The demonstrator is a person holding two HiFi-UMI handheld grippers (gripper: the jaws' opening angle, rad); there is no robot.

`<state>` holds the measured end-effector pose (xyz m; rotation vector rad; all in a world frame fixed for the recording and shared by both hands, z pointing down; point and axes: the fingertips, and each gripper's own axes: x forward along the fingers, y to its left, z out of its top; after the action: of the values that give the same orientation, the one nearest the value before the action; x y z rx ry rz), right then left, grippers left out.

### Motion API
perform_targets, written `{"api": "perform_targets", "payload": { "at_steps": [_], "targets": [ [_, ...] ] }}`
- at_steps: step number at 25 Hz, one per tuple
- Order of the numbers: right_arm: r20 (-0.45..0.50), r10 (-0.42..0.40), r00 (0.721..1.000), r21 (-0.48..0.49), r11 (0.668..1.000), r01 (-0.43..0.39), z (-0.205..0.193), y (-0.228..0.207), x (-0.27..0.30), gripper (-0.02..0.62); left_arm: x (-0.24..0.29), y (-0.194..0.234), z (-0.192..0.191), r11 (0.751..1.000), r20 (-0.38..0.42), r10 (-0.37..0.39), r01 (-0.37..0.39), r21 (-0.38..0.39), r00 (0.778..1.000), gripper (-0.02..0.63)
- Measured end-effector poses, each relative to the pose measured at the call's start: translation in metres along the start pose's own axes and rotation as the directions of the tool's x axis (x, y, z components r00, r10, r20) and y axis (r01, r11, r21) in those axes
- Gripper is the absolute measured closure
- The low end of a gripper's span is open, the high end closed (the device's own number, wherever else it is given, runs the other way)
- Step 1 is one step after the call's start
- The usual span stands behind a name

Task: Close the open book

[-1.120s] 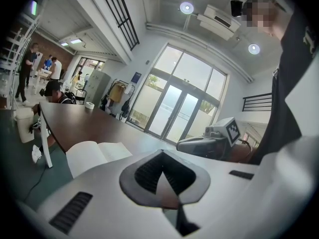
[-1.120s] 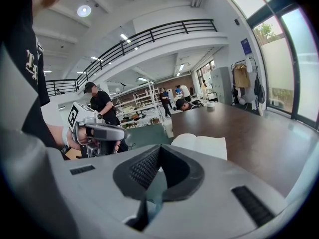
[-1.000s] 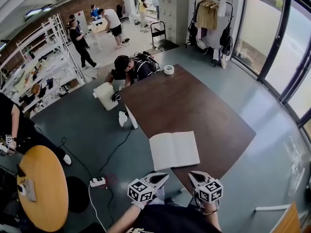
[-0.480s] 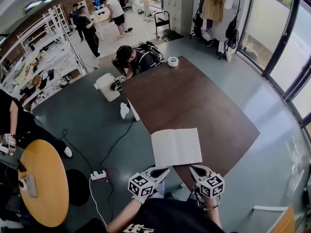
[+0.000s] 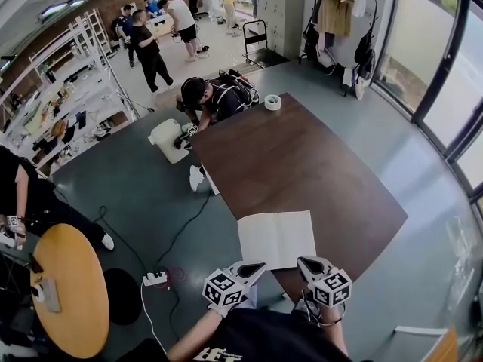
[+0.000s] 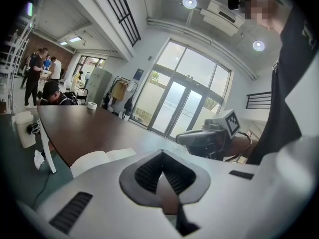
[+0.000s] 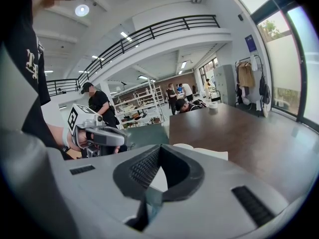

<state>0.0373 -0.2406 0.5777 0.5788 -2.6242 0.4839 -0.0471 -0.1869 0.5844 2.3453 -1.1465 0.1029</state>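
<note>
Open book (image 5: 277, 238) flat on the near end of the brown table (image 5: 317, 149), pale pages up, spine pointing away from the wearer. Left page right at the table's side edge; impossible to tell whether any of it hangs over. No print or lines to be made out on the pages.

Left gripper (image 5: 251, 267) and right gripper (image 5: 303, 262) side by side just short of the book's near edge, close to it but apart, tips aimed toward it. Jaws of each brought together at the tips, with nothing clamped; only a small teardrop gap behind the tips, with table and page showing through.

In the left gripper view, most of the book hidden behind the gripper's own grey body, only a strip of page visible to the left of the jaws. Same in the right gripper view, with a strip of page above the jaws. Hands largely covered by the marker cubes; forearms cut off by the dark shirt at the bottom of the head view.

Roll of tape (image 5: 272, 102) at the far end of the table, small and well apart from the book. Person in dark clothes (image 5: 215, 96) bent low at the far corner, partly masked by the table edge. Round wooden table (image 5: 64, 292) at lower left, cropped by the frame.
</note>
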Motion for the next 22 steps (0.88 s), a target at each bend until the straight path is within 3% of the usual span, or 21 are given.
{"api": "perform_targets", "payload": {
  "at_steps": [8, 22],
  "targets": [
    [0.01, 0.009, 1.0, -0.01, 1.0, -0.009, 0.023, -0.015, 0.027, 0.607, 0.012, 0.03, 0.017, 0.999, -0.025, 0.003, -0.002, 0.043, 1.0, 0.601],
    [-0.027, 0.005, 1.0, 0.001, 1.0, -0.005, 0.049, -0.03, 0.067, 0.607, 0.014, 0.086, 0.03, 1.0, -0.026, 0.024, -0.024, -0.012, 0.999, 0.601]
  ]
}}
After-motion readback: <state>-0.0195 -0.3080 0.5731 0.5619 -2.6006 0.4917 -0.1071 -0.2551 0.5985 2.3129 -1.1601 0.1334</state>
